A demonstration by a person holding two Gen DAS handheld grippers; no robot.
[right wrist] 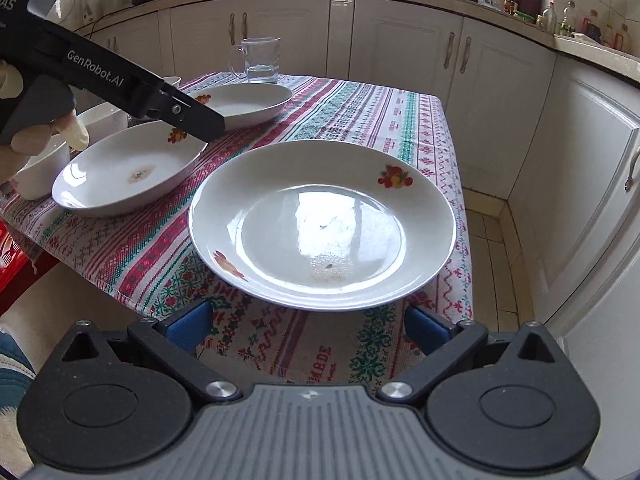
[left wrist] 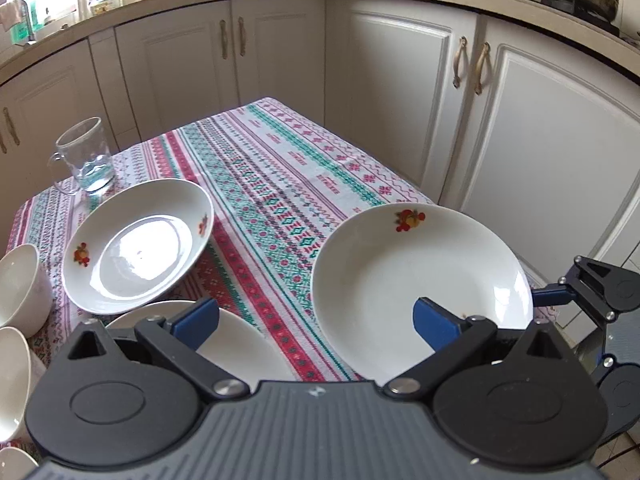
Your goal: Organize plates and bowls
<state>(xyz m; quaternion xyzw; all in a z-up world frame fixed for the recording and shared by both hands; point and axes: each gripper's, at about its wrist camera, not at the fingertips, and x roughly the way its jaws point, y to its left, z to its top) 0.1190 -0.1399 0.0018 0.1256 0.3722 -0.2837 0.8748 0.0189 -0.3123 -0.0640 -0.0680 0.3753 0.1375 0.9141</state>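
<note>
While the right gripper (right wrist: 308, 324) stands with fingers wide before the near plate (right wrist: 322, 224) at lower centre, positioned to grasp its rim, the left gripper (left wrist: 316, 320) hangs wide and empty above the table (left wrist: 280, 176).

In the left wrist view, the left gripper's black body hides the near part of the white fruit-printed plate (left wrist: 240, 344) lying nearest the camera. Left of that plate, three plain white ceramic bowls (left wrist: 18, 284) are cut off by the frame edge. In the right wrist view, the left gripper's black arm (right wrist: 120, 80) crosses the far rim of that same plate (right wrist: 124, 168) and hides part of a white bowl (right wrist: 104, 118) behind it. Small jars on the beige kitchen counter (right wrist: 576, 40) are too small to identify.
</note>
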